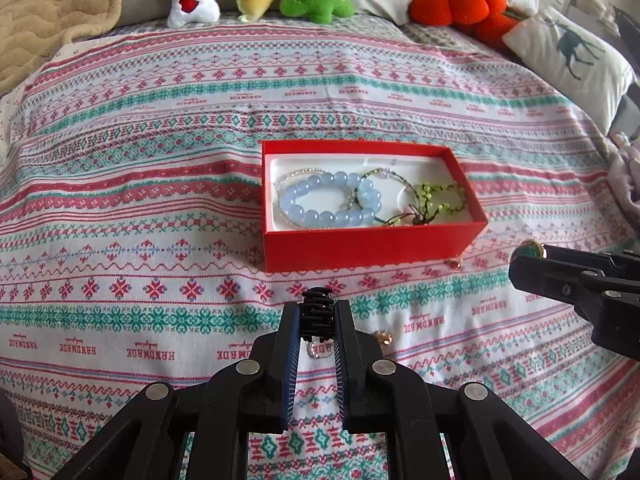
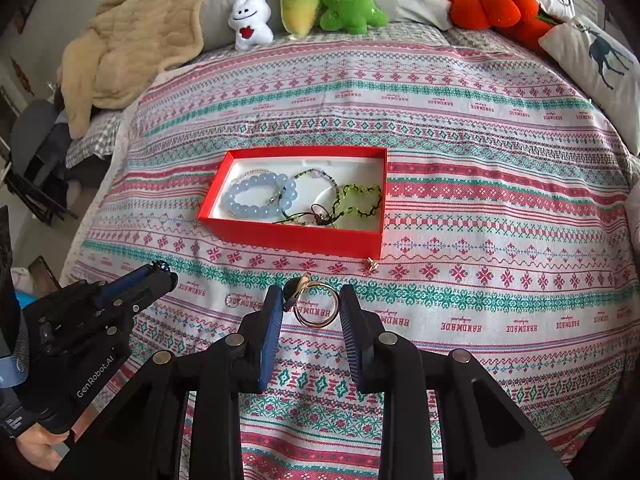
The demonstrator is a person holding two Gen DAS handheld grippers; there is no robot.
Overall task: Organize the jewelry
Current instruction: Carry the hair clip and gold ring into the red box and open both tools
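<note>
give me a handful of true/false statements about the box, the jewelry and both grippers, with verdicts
1. The red box is open, with no lid on it. True.
2. The blue bead bracelet lies on the cloth outside the box. False: it lies inside the box, at its left end.
3. The left gripper is shut on a black hair claw. True.
4. The right gripper has nothing between its fingers. False: a gold bangle sits between them.
5. A small gold piece lies on the cloth just in front of the box. True.
6. The box holds only one bracelet. False: a green beaded bracelet and thinner strands lie there too.
</note>
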